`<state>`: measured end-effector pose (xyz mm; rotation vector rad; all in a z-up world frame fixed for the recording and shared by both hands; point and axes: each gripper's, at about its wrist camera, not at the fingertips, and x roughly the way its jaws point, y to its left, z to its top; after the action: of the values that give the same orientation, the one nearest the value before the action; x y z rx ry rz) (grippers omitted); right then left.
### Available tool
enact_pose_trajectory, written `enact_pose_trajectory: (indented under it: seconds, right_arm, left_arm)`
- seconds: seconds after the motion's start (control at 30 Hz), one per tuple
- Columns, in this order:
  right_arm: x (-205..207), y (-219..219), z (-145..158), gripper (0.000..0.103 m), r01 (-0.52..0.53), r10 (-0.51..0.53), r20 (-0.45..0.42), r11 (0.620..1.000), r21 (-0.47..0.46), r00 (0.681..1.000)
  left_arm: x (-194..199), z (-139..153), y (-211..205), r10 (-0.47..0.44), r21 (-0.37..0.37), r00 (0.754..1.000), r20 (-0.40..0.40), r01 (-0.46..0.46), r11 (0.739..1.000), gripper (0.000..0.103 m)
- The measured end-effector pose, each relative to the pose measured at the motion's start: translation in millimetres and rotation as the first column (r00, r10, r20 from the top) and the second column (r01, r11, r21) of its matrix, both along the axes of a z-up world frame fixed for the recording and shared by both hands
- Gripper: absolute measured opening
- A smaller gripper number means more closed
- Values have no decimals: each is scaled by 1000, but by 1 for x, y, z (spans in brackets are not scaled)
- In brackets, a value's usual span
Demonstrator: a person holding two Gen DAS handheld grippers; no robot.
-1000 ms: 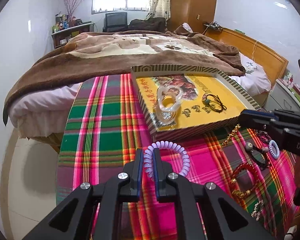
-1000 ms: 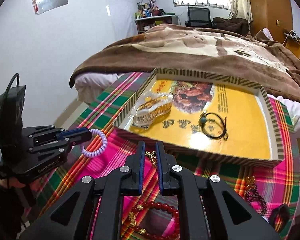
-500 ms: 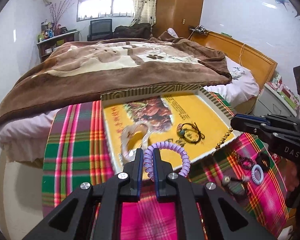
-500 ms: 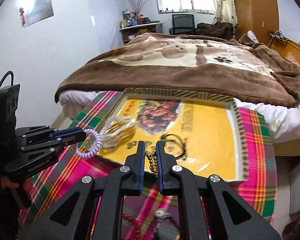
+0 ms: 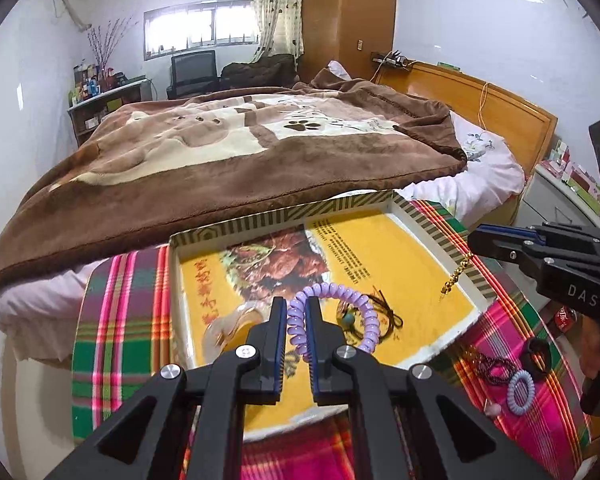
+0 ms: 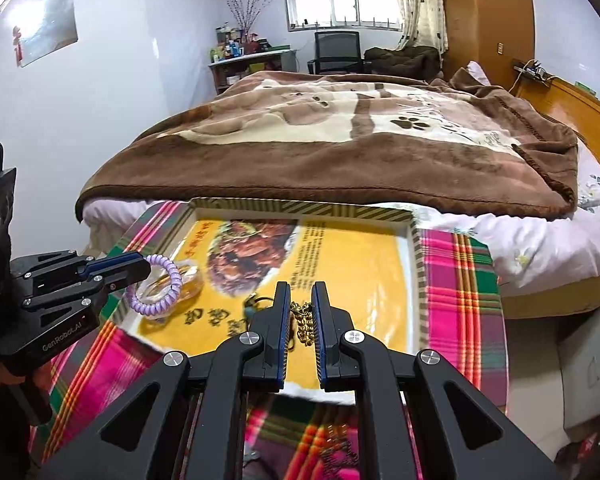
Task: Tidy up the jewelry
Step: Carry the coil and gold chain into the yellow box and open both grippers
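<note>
A shallow yellow tray (image 5: 420, 252) (image 6: 416, 264) with striped rim lies on the plaid cloth. My left gripper (image 5: 296, 316) (image 6: 144, 266) is shut on a purple spiral hair tie (image 5: 364, 320) (image 6: 160, 296), held above the tray's near left part. My right gripper (image 6: 301, 304) (image 5: 474, 242) is shut on a gold bead chain (image 6: 304, 322) (image 5: 456, 276) that dangles over the tray's right side. Inside the tray lie a clear bangle (image 6: 188, 280) (image 5: 224, 324) and a dark cord bracelet with a green bead (image 5: 384, 316).
On the plaid tablecloth (image 5: 116, 320) right of the tray lie a lilac hair tie (image 5: 521, 392), a black ring (image 5: 538, 354) and a dark bead string (image 5: 496, 368). A bed with a brown blanket (image 5: 220, 152) stands right behind the table. A white cabinet (image 6: 588, 360) is at the right.
Both grippers have moved forward and up from the cloth to above the tray, each carrying its item. The tray now fills the near view; the loose jewelry has dropped behind.
</note>
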<state>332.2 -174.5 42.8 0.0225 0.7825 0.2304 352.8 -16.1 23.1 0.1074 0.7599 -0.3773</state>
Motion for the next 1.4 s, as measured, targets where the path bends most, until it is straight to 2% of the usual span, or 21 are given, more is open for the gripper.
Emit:
enact_pose_trajectory:
  seconds: [0.37,0.7,1.07,1.4]
  right_arm:
    - [38,-21,-22,11,31,-31,-41,999,-13,999]
    - [70,-36,-46,11,53,-55,-98,998,-24,994]
    - [81,-48,-68,11,62,-65,-169,998,-26,983]
    - [87,-50,-82,11,65,-75,-210,996,-53,975]
  left_arm:
    - [37,-17,-28,-5,47,1000,-2,5,999,9]
    - [80,-43,-40,20,46,997,-72,-17,999,9]
    - [104,-71,-51,38,90,989,-141,-25,996,10]
    - [113,-82,-54,57,98,985,-166,-41,994,10]
